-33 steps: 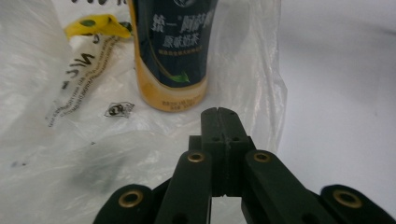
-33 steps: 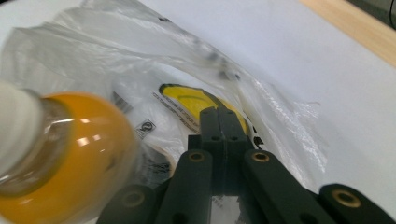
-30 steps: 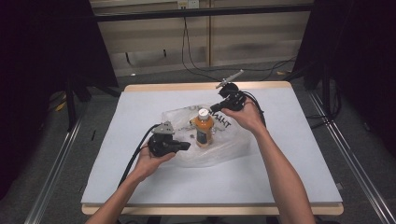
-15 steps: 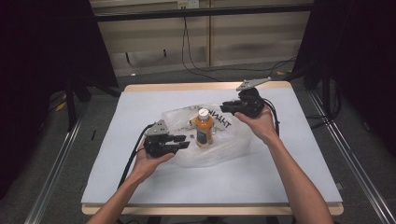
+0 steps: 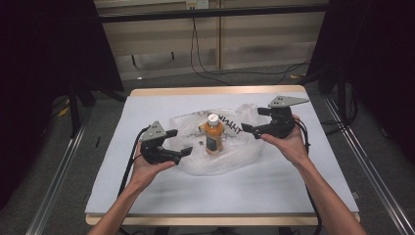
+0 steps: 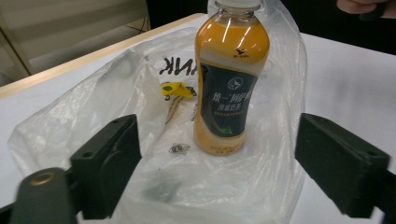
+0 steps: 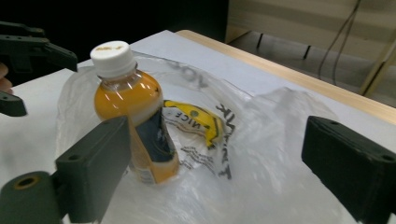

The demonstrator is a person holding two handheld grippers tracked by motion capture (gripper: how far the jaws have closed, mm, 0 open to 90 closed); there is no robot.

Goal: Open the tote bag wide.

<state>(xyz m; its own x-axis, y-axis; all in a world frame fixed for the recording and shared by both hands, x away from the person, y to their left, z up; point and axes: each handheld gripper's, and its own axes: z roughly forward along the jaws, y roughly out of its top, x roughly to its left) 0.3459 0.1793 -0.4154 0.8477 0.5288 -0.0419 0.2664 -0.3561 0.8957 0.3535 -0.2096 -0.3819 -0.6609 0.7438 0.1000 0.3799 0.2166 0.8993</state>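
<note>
- My right gripper has swung off the bottle's cap to the bag's right side, jaws apart; my left gripper is likewise spread, holding nothing.
- The bottle stands upright, freed, on the flattened bag mid-table, seemingly inside it.
</note>
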